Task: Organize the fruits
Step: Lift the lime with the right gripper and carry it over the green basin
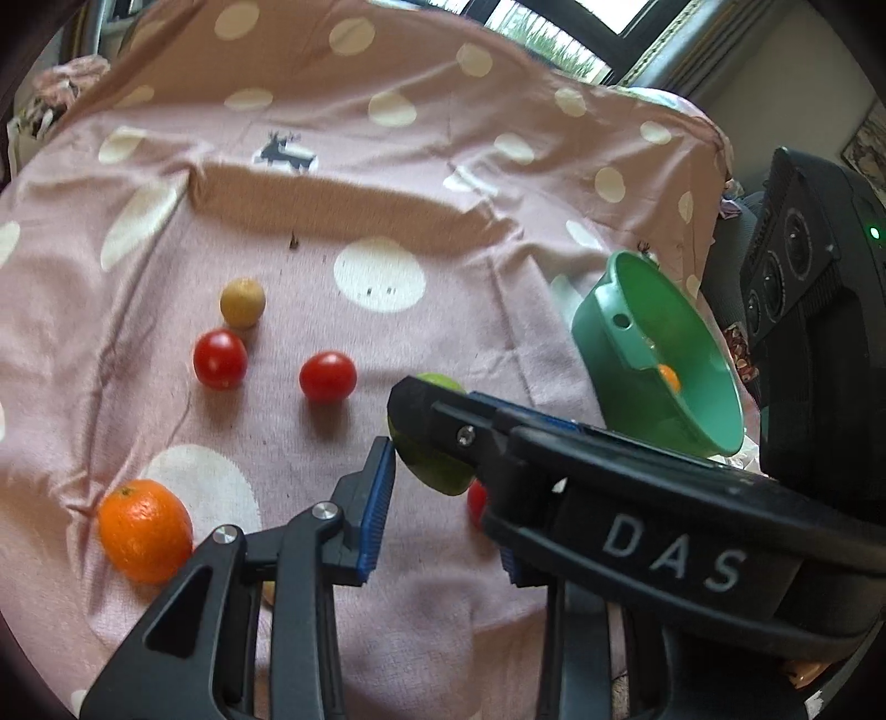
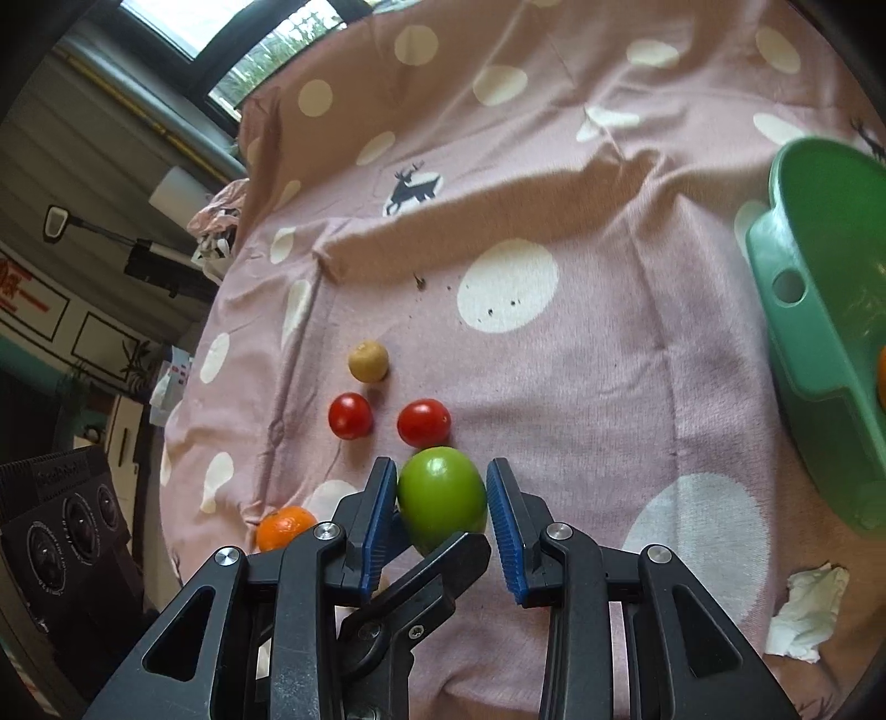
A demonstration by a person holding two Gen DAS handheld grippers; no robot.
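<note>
A green fruit [image 2: 441,497] sits between the blue pads of my right gripper [image 2: 443,518], which is shut on it. In the left wrist view the right gripper's body crosses in front, and the green fruit [image 1: 437,471] shows behind it. My left gripper [image 1: 443,509] is open and empty. On the pink cloth lie two red tomatoes [image 1: 220,358] [image 1: 328,376], a tan fruit [image 1: 242,303] and an orange [image 1: 145,530]. Another red fruit [image 1: 475,501] is partly hidden behind the right gripper. The green bowl [image 1: 620,354] at the right holds an orange fruit [image 1: 669,376].
A black speaker [image 1: 803,266] stands right of the bowl. A crumpled white tissue [image 2: 808,615] lies on the cloth [image 2: 609,360] near the front right. A window [image 2: 221,33] is behind the cloth-covered surface.
</note>
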